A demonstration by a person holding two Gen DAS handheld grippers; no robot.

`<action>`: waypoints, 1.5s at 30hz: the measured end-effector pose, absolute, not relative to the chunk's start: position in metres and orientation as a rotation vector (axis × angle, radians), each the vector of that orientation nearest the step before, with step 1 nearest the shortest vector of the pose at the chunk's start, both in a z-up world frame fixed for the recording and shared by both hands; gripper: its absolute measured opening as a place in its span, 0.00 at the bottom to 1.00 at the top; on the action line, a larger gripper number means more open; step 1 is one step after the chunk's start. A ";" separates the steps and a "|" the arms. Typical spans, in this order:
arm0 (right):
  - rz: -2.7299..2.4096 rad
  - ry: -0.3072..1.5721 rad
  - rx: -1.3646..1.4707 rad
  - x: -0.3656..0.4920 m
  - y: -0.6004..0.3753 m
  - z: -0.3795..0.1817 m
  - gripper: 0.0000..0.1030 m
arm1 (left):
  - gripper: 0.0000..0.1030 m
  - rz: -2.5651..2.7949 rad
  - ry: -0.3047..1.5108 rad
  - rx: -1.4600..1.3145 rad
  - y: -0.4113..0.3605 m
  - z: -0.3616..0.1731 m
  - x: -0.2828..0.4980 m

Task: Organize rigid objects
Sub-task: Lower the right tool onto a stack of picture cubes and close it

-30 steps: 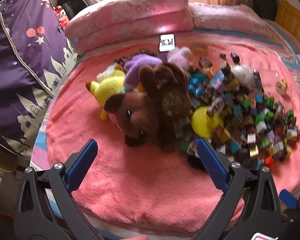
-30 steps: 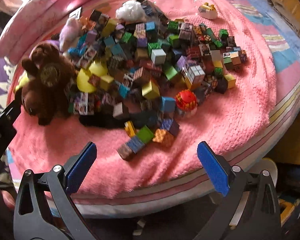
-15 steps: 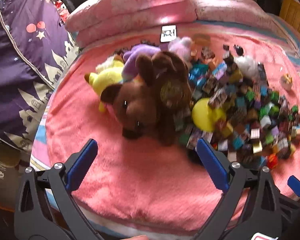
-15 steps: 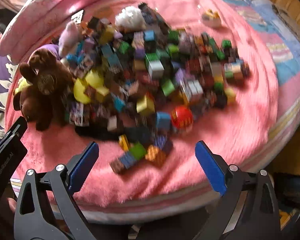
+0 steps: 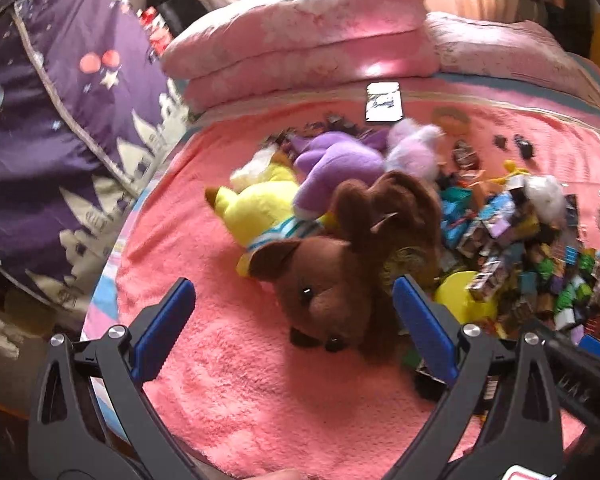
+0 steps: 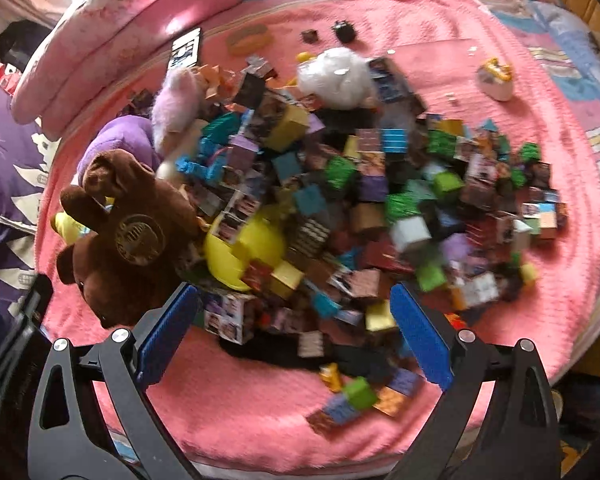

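Observation:
A big heap of small printed cubes [image 6: 380, 208] covers the middle of a pink blanket [image 6: 260, 412]; the same cube heap [image 5: 540, 264] fills the right of the left wrist view. My right gripper [image 6: 294, 334] is open, its blue pads straddling the near edge of the heap, a photo-printed cube [image 6: 228, 316] by the left pad. My left gripper [image 5: 294, 332] is open above the blanket [image 5: 260, 392], with the head of a brown plush dog [image 5: 340, 280] between its pads. A yellow ball [image 6: 244, 252] lies among the cubes.
Yellow plush [image 5: 260, 208], purple plush [image 5: 336, 164] and a pale pink plush [image 5: 416, 152] lie behind the dog. Folded pink quilts [image 5: 300, 40] and a purple patterned duvet [image 5: 60, 120] border the bed. A white fluffy toy [image 6: 336, 76], a small card [image 6: 186, 52] and a small white figure [image 6: 496, 80] sit further back.
Both grippers have moved forward and closer to the bed: the left toward the brown dog's head, the right onto the near edge of the cube heap. Both stay open.

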State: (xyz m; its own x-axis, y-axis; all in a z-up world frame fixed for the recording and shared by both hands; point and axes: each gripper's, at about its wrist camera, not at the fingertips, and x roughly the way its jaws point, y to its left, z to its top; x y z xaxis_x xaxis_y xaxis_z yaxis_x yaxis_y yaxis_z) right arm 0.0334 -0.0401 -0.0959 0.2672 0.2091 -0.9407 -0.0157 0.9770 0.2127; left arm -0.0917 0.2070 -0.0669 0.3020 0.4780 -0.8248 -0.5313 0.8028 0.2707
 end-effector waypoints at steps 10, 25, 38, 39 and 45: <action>0.183 1.307 0.204 0.054 -0.015 -0.107 0.79 | 0.93 0.681 1.091 -0.075 0.219 -0.082 -0.091; 0.134 1.402 0.227 0.075 0.004 -0.132 0.51 | 0.93 0.641 1.126 -0.129 0.240 -0.103 -0.079; 0.101 1.464 0.281 0.087 0.011 -0.153 0.39 | 0.93 0.589 1.123 -0.096 0.236 -0.108 -0.082; 0.098 1.463 0.290 0.087 0.011 -0.155 0.39 | 0.93 0.587 1.125 -0.092 0.236 -0.109 -0.083; 0.075 1.483 0.342 0.092 0.010 -0.162 0.38 | 0.93 0.580 1.131 -0.076 0.235 -0.112 -0.084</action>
